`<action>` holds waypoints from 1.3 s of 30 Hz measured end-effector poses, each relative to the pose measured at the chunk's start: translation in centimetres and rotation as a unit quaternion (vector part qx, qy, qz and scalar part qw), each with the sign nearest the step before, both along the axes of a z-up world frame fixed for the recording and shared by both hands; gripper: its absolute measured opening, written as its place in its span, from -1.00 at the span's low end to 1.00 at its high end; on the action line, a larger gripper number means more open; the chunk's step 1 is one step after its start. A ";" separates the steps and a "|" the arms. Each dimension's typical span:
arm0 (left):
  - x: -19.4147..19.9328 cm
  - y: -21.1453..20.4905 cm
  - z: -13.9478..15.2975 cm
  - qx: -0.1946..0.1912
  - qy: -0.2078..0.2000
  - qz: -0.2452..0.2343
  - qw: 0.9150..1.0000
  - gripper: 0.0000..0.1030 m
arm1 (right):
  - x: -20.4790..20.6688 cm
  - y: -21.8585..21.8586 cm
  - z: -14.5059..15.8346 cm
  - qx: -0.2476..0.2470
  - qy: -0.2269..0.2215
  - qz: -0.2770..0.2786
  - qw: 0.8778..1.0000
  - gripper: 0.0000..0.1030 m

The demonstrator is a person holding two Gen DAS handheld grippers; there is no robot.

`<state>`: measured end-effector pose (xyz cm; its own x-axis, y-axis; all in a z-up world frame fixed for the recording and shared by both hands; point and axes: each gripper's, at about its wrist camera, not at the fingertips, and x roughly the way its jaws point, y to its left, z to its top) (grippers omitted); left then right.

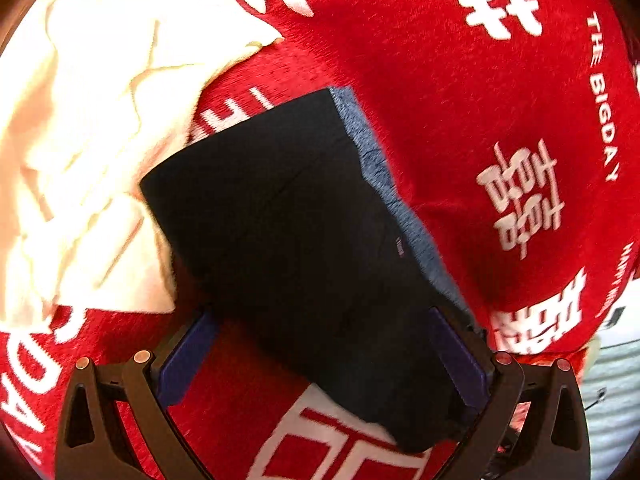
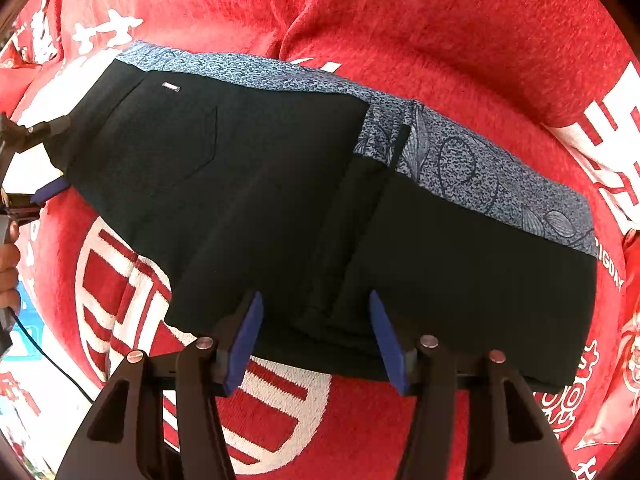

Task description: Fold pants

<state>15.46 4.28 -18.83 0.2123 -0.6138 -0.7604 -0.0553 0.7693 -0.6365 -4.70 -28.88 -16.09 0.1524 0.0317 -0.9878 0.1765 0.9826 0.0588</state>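
Black pants (image 1: 296, 216) lie folded on a red blanket, with a blue patterned lining (image 1: 376, 168) along their far edge. In the right wrist view the pants (image 2: 248, 184) show a back pocket and the patterned band (image 2: 460, 160). My left gripper (image 1: 324, 356) is open, its blue pads either side of the pants' near end. My right gripper (image 2: 316, 340) is open, its blue pads (image 2: 244, 344) astride the pants' near edge. The left gripper also shows in the right wrist view (image 2: 40, 160), at the pants' left end.
A red blanket with white lettering (image 1: 460, 92) covers the surface, and it also shows in the right wrist view (image 2: 440, 32). A crumpled cream cloth (image 1: 88, 140) lies left of the pants. A hand (image 2: 8, 276) holds the left gripper's handle.
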 end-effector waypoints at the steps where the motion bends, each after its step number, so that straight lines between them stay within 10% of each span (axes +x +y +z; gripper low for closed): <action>1: 0.3 -0.1 0.0 -0.010 0.000 0.001 1.000 1.00 | 0.1 0.0 0.0 -0.001 0.000 0.001 1.000 0.17; 14: 2.7 -4.3 -0.4 0.026 -0.002 0.020 0.999 0.99 | 0.2 0.3 -0.3 -0.006 0.002 -0.001 1.000 0.17; 17: 2.7 -5.8 0.4 0.094 -0.011 0.021 0.995 0.46 | 0.3 0.0 0.2 0.001 0.003 -0.002 1.000 0.17; 19: 2.5 -6.6 0.9 0.160 -0.028 -0.003 0.987 -0.24 | 0.7 -0.4 1.1 0.010 0.001 -0.011 1.000 0.18; 22: 1.6 -7.7 2.1 0.207 -0.066 -0.044 0.975 -0.31 | 1.9 -1.1 3.4 0.034 -0.015 -0.022 0.999 0.18; 31: -1.9 -13.8 4.3 0.353 -0.203 -0.162 0.899 -0.32 | 14.6 2.1 7.6 0.152 -0.015 0.038 0.988 0.56; 39: -3.4 -15.0 4.7 0.383 -0.238 -0.190 0.872 -0.32 | 26.2 12.1 6.5 0.193 0.099 0.139 0.966 0.60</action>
<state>12.10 -10.69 -14.11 0.5083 -0.0590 -0.8592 0.4262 0.8842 0.1914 21.53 -16.79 -9.60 -0.1063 0.4162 -0.9030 -0.0463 0.9051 0.4226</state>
